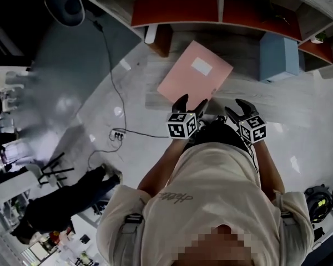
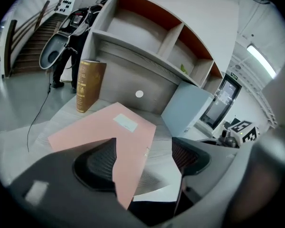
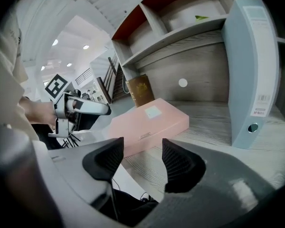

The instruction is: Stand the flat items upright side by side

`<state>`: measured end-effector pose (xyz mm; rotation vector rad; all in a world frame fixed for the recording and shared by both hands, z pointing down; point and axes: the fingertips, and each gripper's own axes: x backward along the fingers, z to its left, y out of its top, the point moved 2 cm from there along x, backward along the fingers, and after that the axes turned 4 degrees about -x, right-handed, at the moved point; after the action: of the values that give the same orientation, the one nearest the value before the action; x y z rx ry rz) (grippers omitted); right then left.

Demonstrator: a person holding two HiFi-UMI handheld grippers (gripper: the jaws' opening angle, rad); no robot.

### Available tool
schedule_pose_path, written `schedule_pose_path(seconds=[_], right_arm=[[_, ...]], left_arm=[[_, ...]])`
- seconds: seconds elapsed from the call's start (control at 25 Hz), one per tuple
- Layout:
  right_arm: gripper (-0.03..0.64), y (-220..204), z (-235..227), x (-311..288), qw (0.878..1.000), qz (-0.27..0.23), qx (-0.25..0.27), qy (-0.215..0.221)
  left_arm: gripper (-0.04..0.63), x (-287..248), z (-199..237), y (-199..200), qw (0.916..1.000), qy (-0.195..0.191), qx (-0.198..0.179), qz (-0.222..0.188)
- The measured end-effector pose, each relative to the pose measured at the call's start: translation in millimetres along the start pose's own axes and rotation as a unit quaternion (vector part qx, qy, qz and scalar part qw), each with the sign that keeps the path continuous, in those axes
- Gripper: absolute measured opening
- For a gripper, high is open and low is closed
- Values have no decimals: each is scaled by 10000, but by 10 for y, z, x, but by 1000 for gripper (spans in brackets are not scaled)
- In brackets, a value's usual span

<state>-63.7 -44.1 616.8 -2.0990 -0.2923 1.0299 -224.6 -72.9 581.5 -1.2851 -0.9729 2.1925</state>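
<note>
A flat pink file box (image 1: 194, 73) lies on the wooden shelf top (image 1: 266, 101); it also shows in both gripper views (image 2: 109, 132) (image 3: 149, 122). Behind it, a brown book (image 1: 162, 37) (image 2: 89, 85) stands upright at the left and a pale blue binder (image 1: 278, 57) (image 3: 251, 70) at the right. My left gripper (image 1: 193, 101) (image 2: 145, 158) is open at the box's near corner, which shows between the jaws without the pads pressing it. My right gripper (image 1: 235, 107) (image 3: 142, 158) is open, just short of the box, with nothing in it.
Open compartments with red-brown backs (image 1: 177, 7) rise behind the shelf top. A cable (image 1: 114, 87) runs across the grey floor to the left, down to a power strip (image 1: 117, 133). A dark chair (image 1: 64, 4) stands at the far left.
</note>
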Motion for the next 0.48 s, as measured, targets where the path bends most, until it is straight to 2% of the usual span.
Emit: schedule_pose_path(seconds=[0.12, 0.28, 0.48], right_arm=[[253, 26, -219, -54, 9998, -48, -206, 45], [252, 170, -498, -143, 9996, -264, -96, -6], [252, 290, -646, -165, 9991, -399, -110, -29]], left_arm=[[385, -72, -62, 160, 9997, 35, -224, 109], [387, -277, -15, 320, 9984, 162, -491, 214], [390, -383, 108, 400, 9976, 369, -503, 284]])
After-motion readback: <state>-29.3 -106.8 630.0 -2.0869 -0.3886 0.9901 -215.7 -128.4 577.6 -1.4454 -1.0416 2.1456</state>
